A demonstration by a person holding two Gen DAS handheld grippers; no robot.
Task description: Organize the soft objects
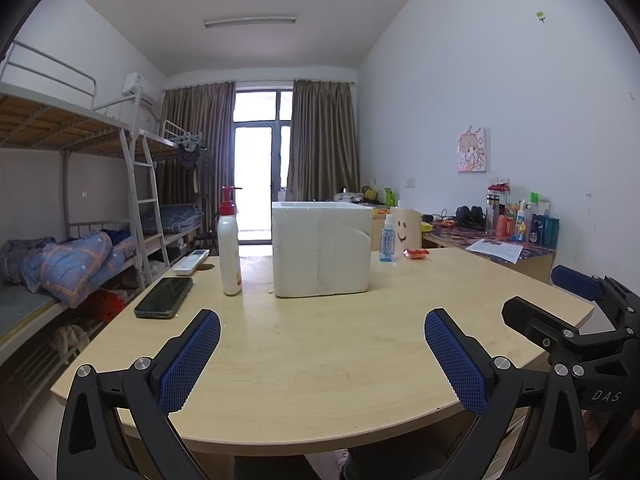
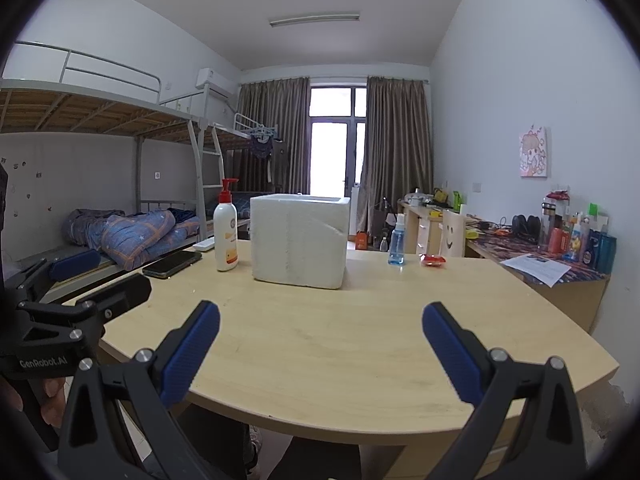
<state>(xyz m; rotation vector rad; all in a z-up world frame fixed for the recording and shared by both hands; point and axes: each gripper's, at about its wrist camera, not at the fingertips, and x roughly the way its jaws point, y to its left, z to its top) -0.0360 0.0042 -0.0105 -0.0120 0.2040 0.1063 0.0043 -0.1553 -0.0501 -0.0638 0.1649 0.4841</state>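
Observation:
A white foam box stands open-topped at the middle back of the wooden table; it also shows in the right wrist view. A small red packet lies at the back right, also in the right wrist view. My left gripper is open and empty above the table's near edge. My right gripper is open and empty beside it, and shows at the right in the left wrist view. The left gripper shows at the left in the right wrist view.
A white lotion bottle with a red pump and a black phone lie left of the box, with a white remote behind. A blue spray bottle stands right of the box. Bunk beds stand left, a cluttered desk right.

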